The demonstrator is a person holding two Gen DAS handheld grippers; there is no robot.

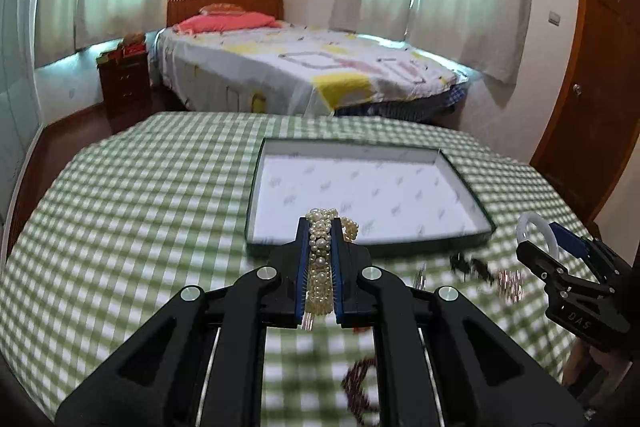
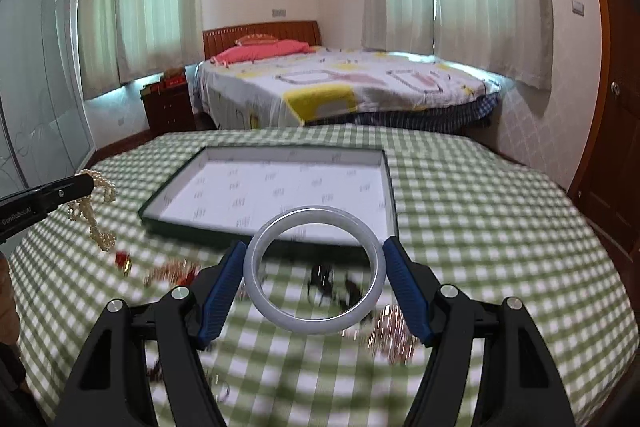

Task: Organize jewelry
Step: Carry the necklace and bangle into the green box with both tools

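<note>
A green-and-white gingham cloth (image 2: pixel 460 211) covers the bench, where a dark green-edged tray (image 2: pixel 394 211) shows a white lining printed with small grey marks. Cream pearls (image 1: pixel 320 259) sit between the blue pads of the black left hand-held gripper (image 1: pixel 319 233); a milky white bangle (image 2: pixel 315 269) spans the blue pads of the right hand-held gripper (image 2: pixel 315 251). Behind, a red pillow (image 2: pixel 264 50) and a white bedspread (image 2: pixel 360 83) with yellow and pink blocks.

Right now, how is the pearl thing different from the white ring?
The pearl bracelet is many small cream beads in bunched strands; the bangle is one smooth, pale, stiff hoop. The left gripper pinches the pearls with jaws nearly together; the right gripper holds the bangle with jaws wide apart. Both are held near the open box.
</note>
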